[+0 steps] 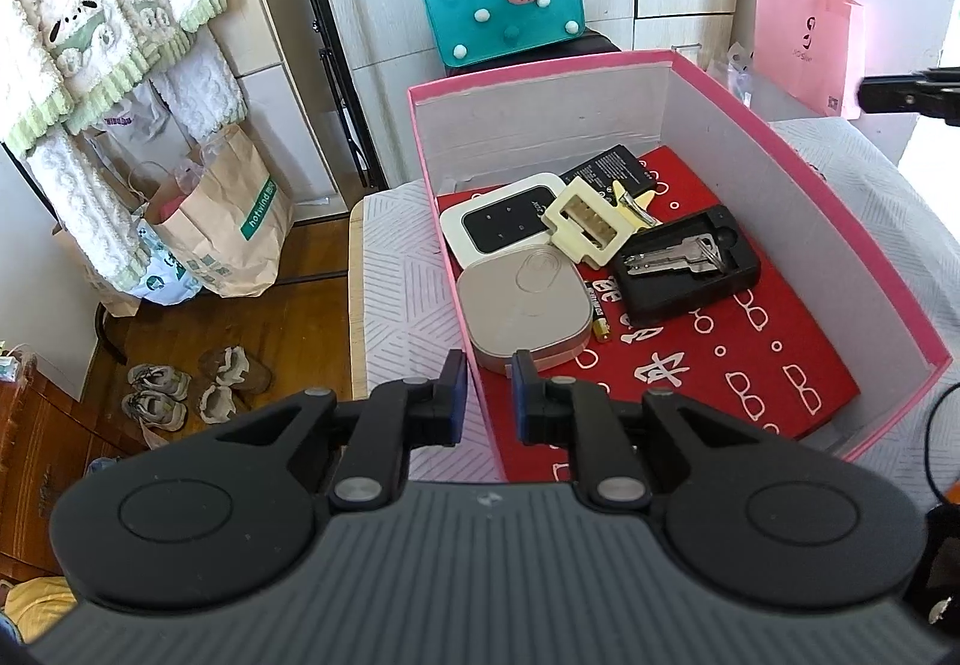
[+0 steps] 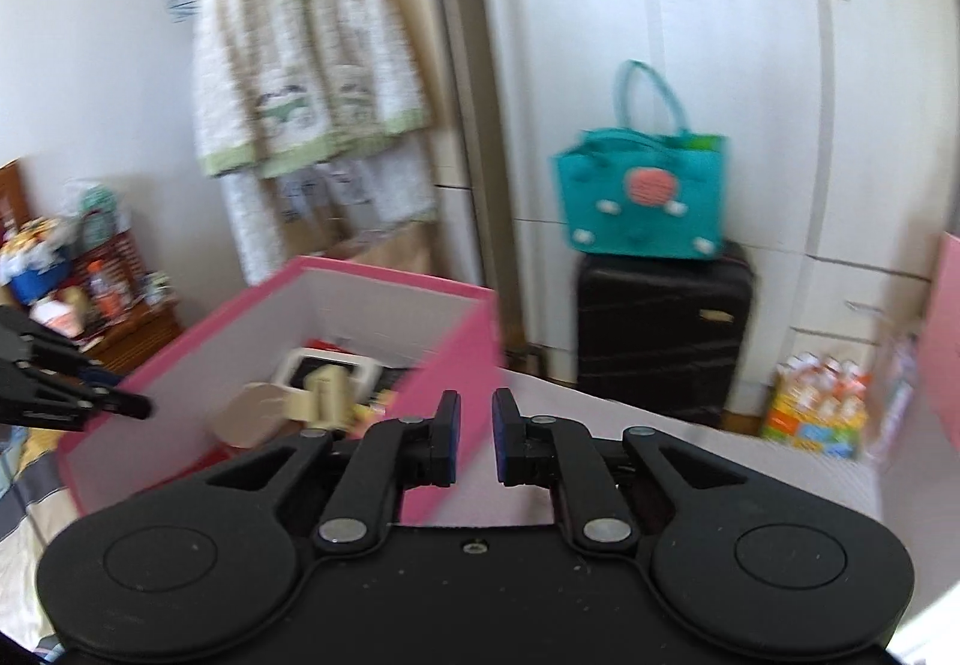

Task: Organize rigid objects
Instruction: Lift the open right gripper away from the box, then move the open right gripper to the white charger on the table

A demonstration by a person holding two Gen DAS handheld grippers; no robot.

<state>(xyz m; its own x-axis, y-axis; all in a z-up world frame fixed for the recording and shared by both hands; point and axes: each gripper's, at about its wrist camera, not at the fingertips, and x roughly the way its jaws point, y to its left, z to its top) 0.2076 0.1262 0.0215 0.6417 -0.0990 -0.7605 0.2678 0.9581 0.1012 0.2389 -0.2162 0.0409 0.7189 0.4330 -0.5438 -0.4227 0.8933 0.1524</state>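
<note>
Pink box (image 1: 840,245) wall sits pinched in the left hand-held gripper (image 1: 489,395); right hand-held gripper (image 2: 476,437), narrow, holds nothing.

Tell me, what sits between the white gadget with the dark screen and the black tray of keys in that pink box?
In the left wrist view, a cream plastic connector block lies between the white gadget and the black tray.

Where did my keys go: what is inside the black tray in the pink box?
A bunch of silver keys lies in the black tray, inside the pink box. Whatever is beneath the keys is covered.
</note>
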